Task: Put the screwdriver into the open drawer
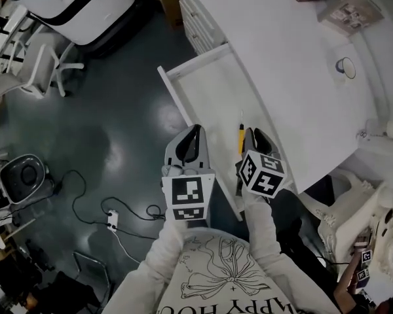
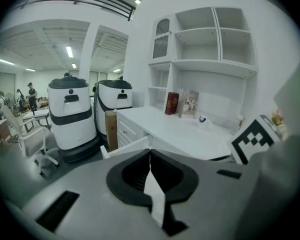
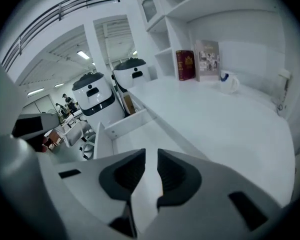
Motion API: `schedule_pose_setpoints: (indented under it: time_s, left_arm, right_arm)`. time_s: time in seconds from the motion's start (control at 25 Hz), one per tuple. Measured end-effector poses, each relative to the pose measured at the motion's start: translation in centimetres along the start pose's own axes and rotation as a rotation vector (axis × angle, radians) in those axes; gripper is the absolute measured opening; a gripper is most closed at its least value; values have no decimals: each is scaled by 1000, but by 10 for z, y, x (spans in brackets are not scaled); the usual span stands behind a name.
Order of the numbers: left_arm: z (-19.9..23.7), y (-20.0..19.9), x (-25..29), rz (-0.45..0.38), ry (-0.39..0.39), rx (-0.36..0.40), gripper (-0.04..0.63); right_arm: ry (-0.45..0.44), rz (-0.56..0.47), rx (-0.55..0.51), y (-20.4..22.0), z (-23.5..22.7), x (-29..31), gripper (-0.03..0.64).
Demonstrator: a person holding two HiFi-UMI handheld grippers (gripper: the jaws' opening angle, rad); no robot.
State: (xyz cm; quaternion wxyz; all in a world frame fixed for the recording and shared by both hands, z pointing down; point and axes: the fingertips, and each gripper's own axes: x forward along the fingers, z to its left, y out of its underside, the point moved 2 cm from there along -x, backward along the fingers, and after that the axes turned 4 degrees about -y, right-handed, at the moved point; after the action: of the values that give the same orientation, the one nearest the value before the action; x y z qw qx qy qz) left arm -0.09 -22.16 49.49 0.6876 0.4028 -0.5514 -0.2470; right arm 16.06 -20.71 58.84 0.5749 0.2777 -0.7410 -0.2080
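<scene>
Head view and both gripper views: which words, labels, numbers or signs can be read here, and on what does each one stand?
"HAPPY HOU": upside down on the person's white shirt, cut off by the picture's edge.
Dark red book: print on the spine too small to read.
Light book beside it: cover print blurred.
Marker cubes: black-and-white square patterns only, no letters.
</scene>
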Motion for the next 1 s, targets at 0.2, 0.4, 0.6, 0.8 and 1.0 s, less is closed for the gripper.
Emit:
schedule_pose_setpoints:
  time_s: [0.2, 0.4, 0.6, 0.8, 1.0]
  left_arm:
    - [3, -35, -20, -84, -2, 6, 6]
    - [9, -63, -43, -182, -10, 8, 6]
    - [14, -88, -74, -246, -24, 16, 6]
    - [20, -112, -102, -323, -38, 19, 6]
    - [22, -127, -124, -379, -44, 25, 6]
  right_arm:
    - [-16, -126, -67, -46, 20, -40, 66]
    - [-41, -251, -115, -79, 41, -72, 57]
    - [-53, -326, -147, -99, 59, -109, 48]
    - [-62, -410, -176, -118, 77, -140, 48]
    - [-61, -486, -199, -133, 90, -168, 44]
